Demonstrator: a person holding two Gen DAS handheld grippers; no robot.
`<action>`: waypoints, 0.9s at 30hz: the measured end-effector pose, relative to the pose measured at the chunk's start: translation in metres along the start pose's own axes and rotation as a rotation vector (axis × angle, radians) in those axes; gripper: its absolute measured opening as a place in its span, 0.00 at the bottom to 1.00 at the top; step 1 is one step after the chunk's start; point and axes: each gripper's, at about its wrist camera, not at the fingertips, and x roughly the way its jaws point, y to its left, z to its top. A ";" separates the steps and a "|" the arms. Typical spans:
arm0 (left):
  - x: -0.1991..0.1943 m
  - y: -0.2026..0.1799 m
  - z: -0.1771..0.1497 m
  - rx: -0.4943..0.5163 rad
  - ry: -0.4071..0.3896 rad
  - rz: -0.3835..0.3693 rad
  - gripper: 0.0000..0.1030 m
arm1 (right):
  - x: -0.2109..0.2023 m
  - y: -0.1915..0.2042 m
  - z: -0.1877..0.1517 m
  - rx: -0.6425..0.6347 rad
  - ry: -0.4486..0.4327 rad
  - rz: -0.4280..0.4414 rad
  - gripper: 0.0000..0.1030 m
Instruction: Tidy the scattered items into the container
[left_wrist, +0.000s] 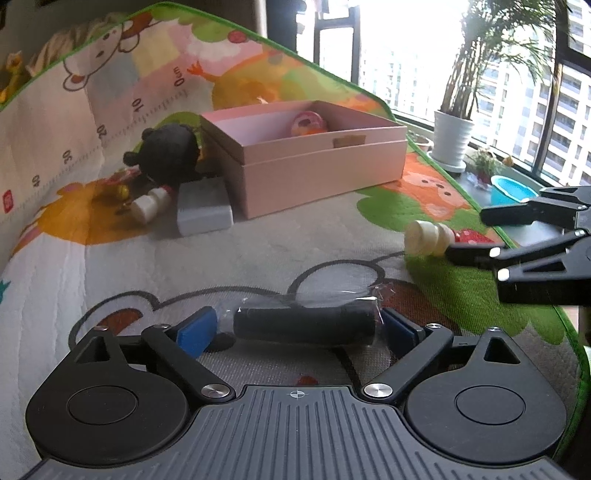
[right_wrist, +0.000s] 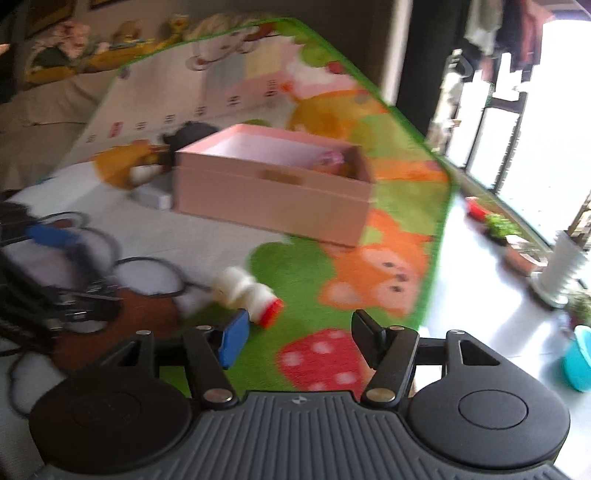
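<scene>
Your left gripper (left_wrist: 299, 325), jaws apart, brackets the light, slippery plastic-wrapped black roll (left_wrist: 304, 325); grip its middle.

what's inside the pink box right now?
One item shows in the pink box: a round pink toy at the far end, also visible in the right wrist view. The near wall hides the floor, so other contents cannot be ruled out.
</scene>
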 end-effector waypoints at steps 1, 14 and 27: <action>0.000 0.000 0.000 -0.003 0.001 0.001 0.96 | 0.000 -0.002 0.001 0.005 -0.004 -0.015 0.60; 0.002 -0.002 -0.001 -0.008 0.012 0.023 1.00 | 0.007 0.001 0.010 0.030 -0.007 0.164 0.72; 0.002 -0.003 -0.001 -0.004 0.015 0.026 1.00 | 0.018 0.010 0.009 0.045 0.033 0.228 0.41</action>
